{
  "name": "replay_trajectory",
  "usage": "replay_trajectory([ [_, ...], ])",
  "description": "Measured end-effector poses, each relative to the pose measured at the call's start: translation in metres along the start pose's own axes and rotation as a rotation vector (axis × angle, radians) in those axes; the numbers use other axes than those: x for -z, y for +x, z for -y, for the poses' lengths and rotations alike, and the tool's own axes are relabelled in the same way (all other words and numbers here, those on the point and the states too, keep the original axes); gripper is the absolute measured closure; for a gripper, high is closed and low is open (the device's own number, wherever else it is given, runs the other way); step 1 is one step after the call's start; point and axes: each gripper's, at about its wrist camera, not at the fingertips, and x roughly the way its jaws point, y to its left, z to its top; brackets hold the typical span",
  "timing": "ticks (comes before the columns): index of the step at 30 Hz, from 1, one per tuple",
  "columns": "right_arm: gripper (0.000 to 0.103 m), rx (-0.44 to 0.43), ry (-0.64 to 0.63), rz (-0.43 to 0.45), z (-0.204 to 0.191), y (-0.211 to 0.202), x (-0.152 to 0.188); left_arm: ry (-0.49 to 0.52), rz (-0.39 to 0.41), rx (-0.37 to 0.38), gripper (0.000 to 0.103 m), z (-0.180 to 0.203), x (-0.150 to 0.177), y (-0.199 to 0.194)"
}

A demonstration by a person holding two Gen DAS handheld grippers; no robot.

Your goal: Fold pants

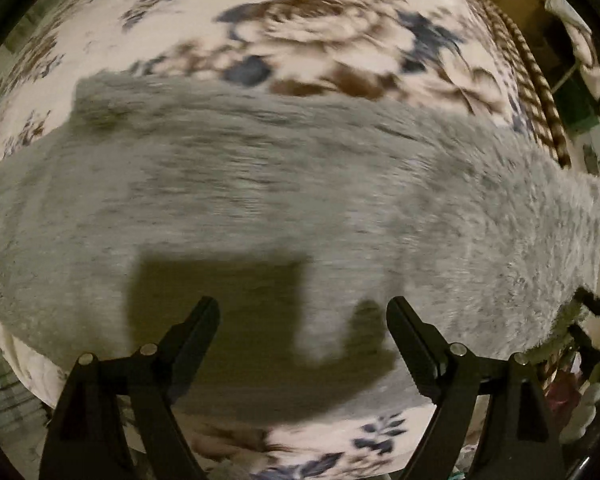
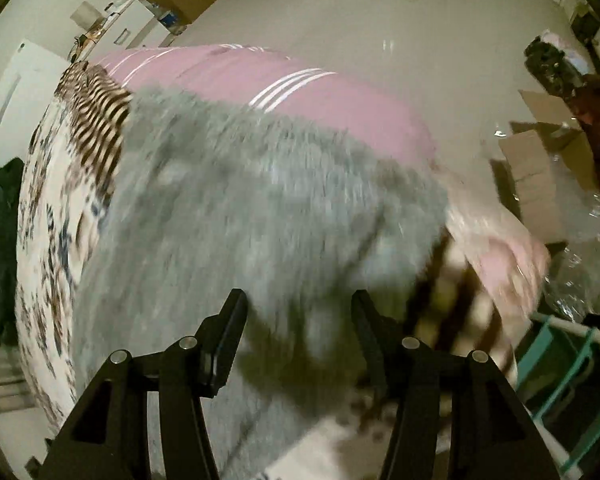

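One pair of grey fuzzy pants (image 1: 292, 184) lay spread across the bed (image 1: 340, 8), over a floral cover in cream, brown and blue. In the left wrist view the grey cloth ran as a broad band from the bed's left edge to its right edge, with the floral cover bare beyond it and again in a strip nearer you.

You held two tongs, one per hand. Your left tongs (image 1: 303, 308) stood wide open above the pants, nothing between the fingers, their shadow falling dark on the grey pile. Your right tongs (image 2: 299, 300) were also parted, hanging over the grey cloth near the bed's edge, with nothing pinched. Both views were smeared by motion, so fine folds could not be read.

Around the pants: one pink cloth with white stripes (image 2: 300, 92) lay at the far side of the bed, touching the grey pile. One brown-and-cream striped cloth (image 2: 100, 116) sat beside it along the bed's edge. One dark green garment (image 2: 0, 248) hung off to the left. Off the bed, cardboard boxes (image 2: 540, 160), crinkled clear plastic and a teal rack (image 2: 560, 364) stood on the pale floor.
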Motion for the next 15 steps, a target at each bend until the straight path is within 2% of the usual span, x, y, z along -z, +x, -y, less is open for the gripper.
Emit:
replay_trajectory([
  [1, 0.048, -0.014, -0.005, -0.008, 0.003, 0.006, -0.010, 0.005, 0.000, -0.007, 0.018, 0.006, -0.001, 0.001],
  [2, 0.055, -0.019, -0.010, -0.003, 0.002, 0.012, -0.015, 0.011, 0.001, -0.016, 0.018, 0.010, -0.002, 0.002],
  [3, 0.070, -0.024, -0.025, 0.005, -0.001, 0.016, -0.019, 0.019, 0.002, -0.027, 0.018, 0.015, -0.003, 0.003],
  [6, 0.091, 0.009, -0.100, 0.029, -0.009, 0.016, -0.019, 0.030, -0.002, -0.044, 0.018, 0.022, -0.003, 0.004],
  [10, 0.093, 0.041, -0.190, 0.071, -0.018, -0.004, -0.012, 0.033, -0.020, -0.049, 0.018, 0.025, -0.004, 0.003],
  [15, 0.094, 0.049, -0.146, 0.055, 0.002, -0.027, -0.022, 0.016, -0.037, -0.034, 0.018, 0.032, 0.000, 0.001],
])
